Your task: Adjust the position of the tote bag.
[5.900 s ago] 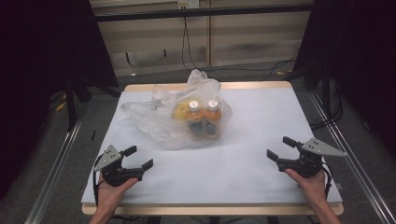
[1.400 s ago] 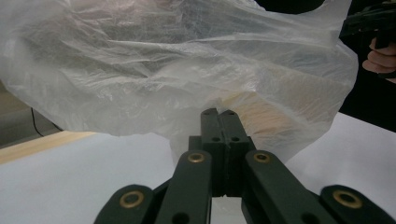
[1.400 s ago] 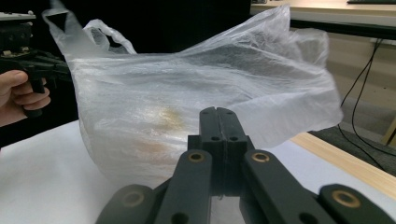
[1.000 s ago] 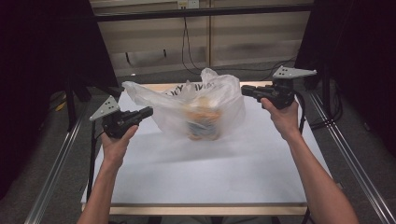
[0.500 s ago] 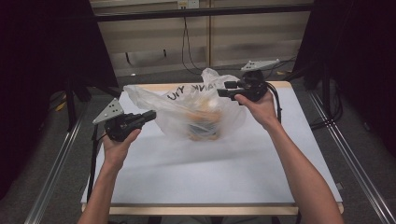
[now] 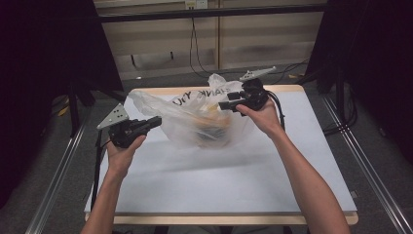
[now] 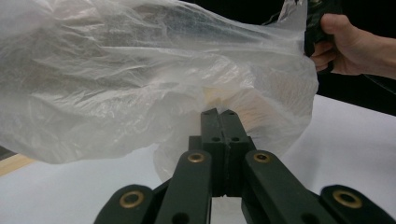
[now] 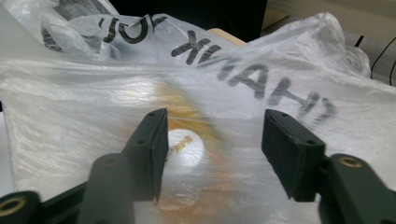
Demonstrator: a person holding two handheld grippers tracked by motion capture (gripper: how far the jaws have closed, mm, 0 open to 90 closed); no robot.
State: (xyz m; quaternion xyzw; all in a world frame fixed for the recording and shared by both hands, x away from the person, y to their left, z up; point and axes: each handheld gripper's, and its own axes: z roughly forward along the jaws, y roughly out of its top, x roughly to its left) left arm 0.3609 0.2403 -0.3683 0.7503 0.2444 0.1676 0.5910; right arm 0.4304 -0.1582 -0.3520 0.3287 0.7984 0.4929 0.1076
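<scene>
Inside, bag (image 6: 195, 122) contents blurred; yellowish, unidentifiable

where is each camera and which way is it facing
High view: fixed above the person's side of the table, looking forward and down; both forearms reach in, left tool and right tool at the bag.
Left gripper view: rides on the left tool, looking along its shut jaws at the bag; the right hand shows beyond.
Right gripper view: rides on the right tool, facing the bag's printed side between open jaws.
All three share the bag.
</scene>
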